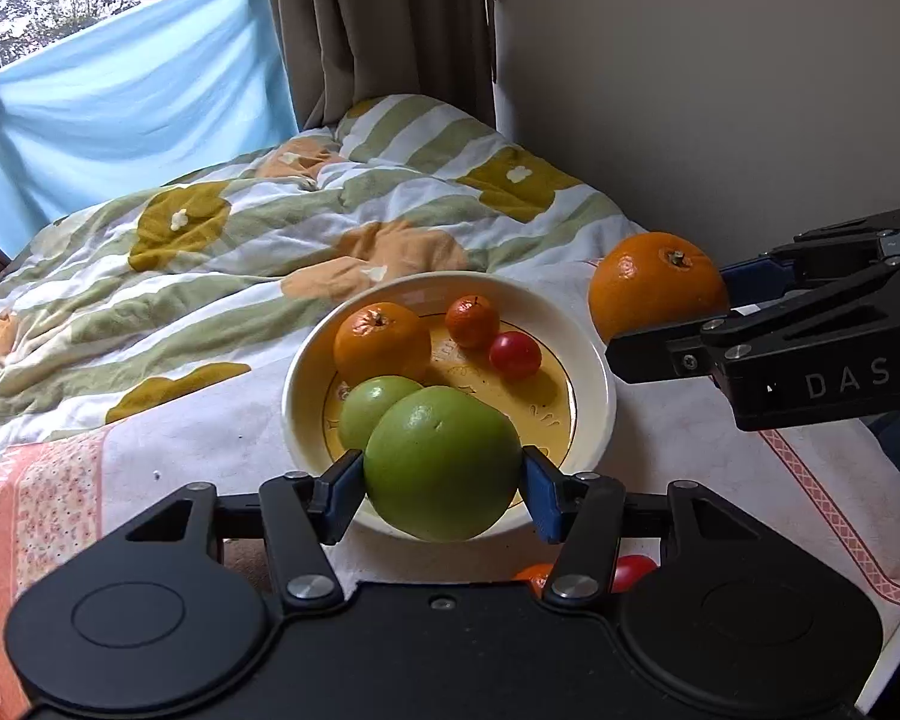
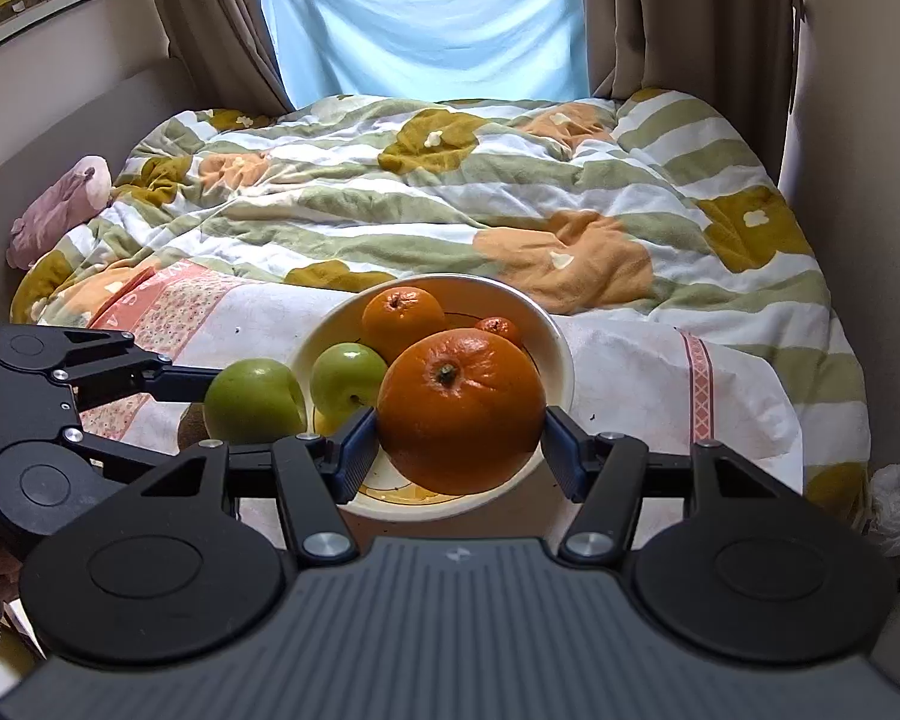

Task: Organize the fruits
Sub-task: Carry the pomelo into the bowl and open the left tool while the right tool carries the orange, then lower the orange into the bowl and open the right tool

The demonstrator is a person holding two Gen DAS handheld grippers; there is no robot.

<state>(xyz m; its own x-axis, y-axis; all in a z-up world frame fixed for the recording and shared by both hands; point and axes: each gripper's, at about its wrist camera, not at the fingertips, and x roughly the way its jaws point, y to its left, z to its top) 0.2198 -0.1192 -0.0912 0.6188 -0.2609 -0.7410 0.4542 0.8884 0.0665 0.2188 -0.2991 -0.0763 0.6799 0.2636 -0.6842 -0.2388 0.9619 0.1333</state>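
Note:
A cream bowl point(image 1: 306, 372) with a yellow inside stands on a white cloth on the bed. It holds an orange point(image 1: 381, 339), a small mandarin point(image 1: 472, 320), a red tomato point(image 1: 515, 355) and a green apple point(image 1: 369, 408). My left gripper point(image 1: 444, 474) is shut on a large green apple point(image 1: 441, 462) over the bowl's near rim. My right gripper point(image 2: 459, 450) is shut on a big orange point(image 2: 459, 408) above the bowl's point(image 2: 555, 360) near side. It shows at the right of the left wrist view point(image 1: 654, 285).
A floral quilt point(image 2: 450, 192) covers the bed behind the bowl. A wall point(image 1: 720, 60) stands at the right. Another tomato point(image 1: 633, 570) and an orange fruit point(image 1: 534, 575) lie on the cloth under my left gripper. A pink plush toy point(image 2: 60, 204) lies at the far left.

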